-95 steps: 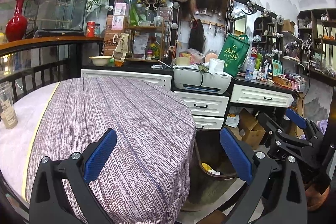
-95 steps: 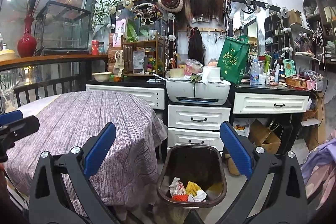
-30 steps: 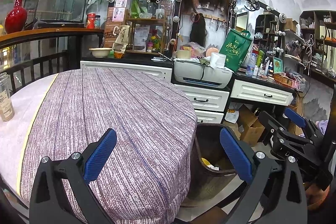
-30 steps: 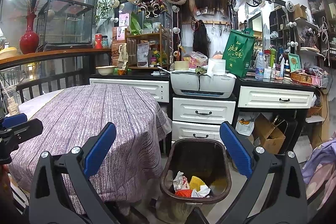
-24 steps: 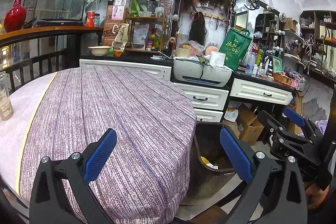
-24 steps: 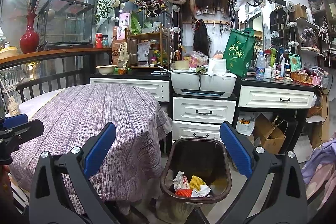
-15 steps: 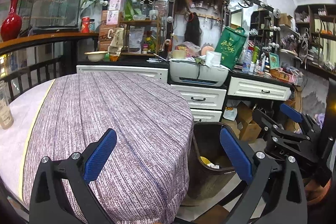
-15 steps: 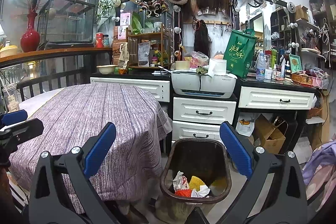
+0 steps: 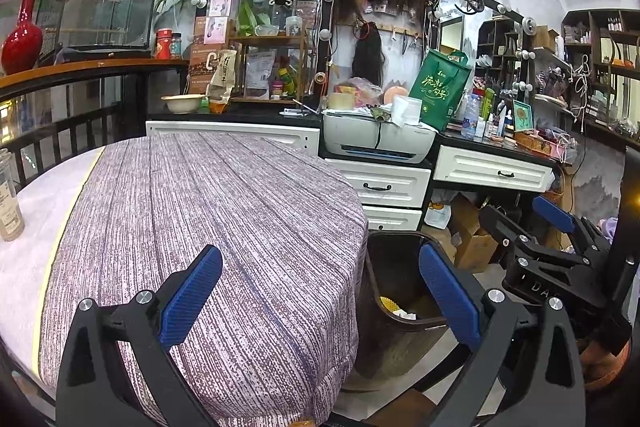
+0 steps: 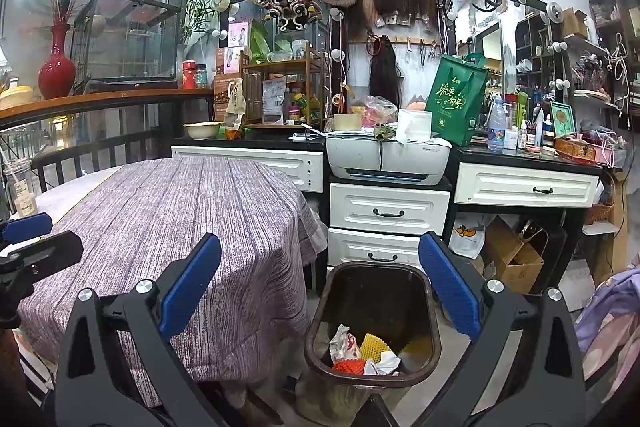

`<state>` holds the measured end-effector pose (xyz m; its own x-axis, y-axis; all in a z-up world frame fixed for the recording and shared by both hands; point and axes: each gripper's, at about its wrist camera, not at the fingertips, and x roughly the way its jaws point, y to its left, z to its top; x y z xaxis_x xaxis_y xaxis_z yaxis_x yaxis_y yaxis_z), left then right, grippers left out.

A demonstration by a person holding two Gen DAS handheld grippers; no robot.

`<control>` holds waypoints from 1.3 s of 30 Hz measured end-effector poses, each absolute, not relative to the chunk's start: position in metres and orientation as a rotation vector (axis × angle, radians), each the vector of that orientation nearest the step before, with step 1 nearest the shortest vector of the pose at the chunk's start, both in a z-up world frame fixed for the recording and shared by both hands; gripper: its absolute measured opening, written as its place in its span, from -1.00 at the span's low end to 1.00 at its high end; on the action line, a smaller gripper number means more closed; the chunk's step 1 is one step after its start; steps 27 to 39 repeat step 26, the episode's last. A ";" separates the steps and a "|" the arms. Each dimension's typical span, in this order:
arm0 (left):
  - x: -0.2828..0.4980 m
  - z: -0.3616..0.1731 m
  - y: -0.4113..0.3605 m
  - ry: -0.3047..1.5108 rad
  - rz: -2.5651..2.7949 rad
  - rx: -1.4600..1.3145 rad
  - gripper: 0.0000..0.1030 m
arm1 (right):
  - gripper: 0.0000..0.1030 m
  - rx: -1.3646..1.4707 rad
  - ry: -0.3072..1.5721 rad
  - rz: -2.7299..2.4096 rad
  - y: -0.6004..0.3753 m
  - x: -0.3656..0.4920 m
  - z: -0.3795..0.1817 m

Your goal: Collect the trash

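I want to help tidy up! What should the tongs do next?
Probably swing the left tongs toward the cup at the table's far left edge. Both tongs are open and empty, and the bin already holds scraps.

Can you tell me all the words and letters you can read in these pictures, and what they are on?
"DA": on the right hand-held gripper, rest hidden.
"C": on the brown box, rest hidden.
Chinese writing: on the green bag, too stylised to read.
Labels on the plastic cup, packets and bottles: too small.
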<state>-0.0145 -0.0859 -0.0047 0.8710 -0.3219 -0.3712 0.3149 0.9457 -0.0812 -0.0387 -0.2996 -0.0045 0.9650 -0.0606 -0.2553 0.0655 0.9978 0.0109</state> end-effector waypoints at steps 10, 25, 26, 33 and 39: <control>-0.013 -0.007 -0.090 0.394 -0.343 -0.023 0.89 | 0.89 0.019 0.259 -0.066 -0.301 -0.037 -0.005; -0.009 -0.009 -0.089 0.418 -0.313 0.009 0.89 | 0.89 0.021 0.267 -0.067 -0.303 -0.036 -0.005; -0.009 -0.009 -0.089 0.417 -0.310 0.011 0.89 | 0.89 0.020 0.267 -0.067 -0.303 -0.036 -0.005; -0.009 -0.009 -0.089 0.417 -0.310 0.011 0.89 | 0.89 0.020 0.267 -0.067 -0.303 -0.036 -0.005; -0.009 -0.009 -0.089 0.417 -0.310 0.011 0.89 | 0.89 0.020 0.267 -0.067 -0.303 -0.036 -0.005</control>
